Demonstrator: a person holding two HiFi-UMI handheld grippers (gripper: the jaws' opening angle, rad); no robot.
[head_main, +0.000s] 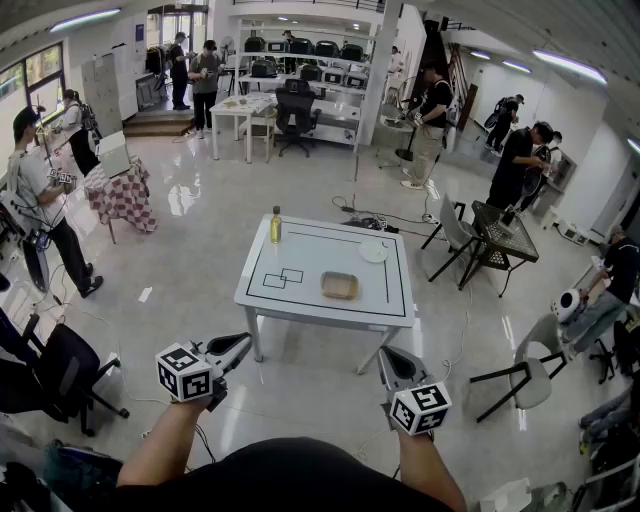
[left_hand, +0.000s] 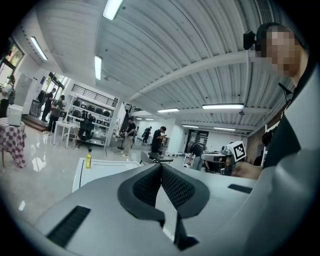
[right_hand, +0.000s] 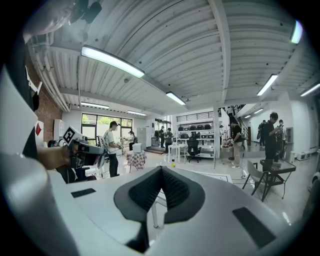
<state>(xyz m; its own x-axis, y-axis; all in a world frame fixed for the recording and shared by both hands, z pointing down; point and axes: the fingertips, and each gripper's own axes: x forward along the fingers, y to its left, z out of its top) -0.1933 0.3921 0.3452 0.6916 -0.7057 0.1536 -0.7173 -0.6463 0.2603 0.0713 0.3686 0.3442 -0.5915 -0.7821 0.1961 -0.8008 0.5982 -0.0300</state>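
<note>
Both grippers hang in the air in front of a white table (head_main: 262, 298) marked with black lines, about a step short of its near edge. My left gripper (head_main: 238, 345) is shut with nothing between its jaws, which meet tip to tip (left_hand: 161, 168). My right gripper (head_main: 391, 357) is shut and empty too, its jaws pressed together (right_hand: 161, 171). On the table stand a yellow bottle (head_main: 275, 225) at the far left corner, a tan tray (head_main: 340, 285) near the middle and a white plate (head_main: 373, 252) at the far right. Each gripper view shows the other gripper's marker cube (left_hand: 238, 149) (right_hand: 69, 134).
A black office chair (head_main: 62, 375) stands at my left and grey chairs (head_main: 525, 372) at my right. A dark mesh table (head_main: 508, 235) sits beyond the white table. Several people stand around the hall. A table with a checked cloth (head_main: 122, 195) is at the far left.
</note>
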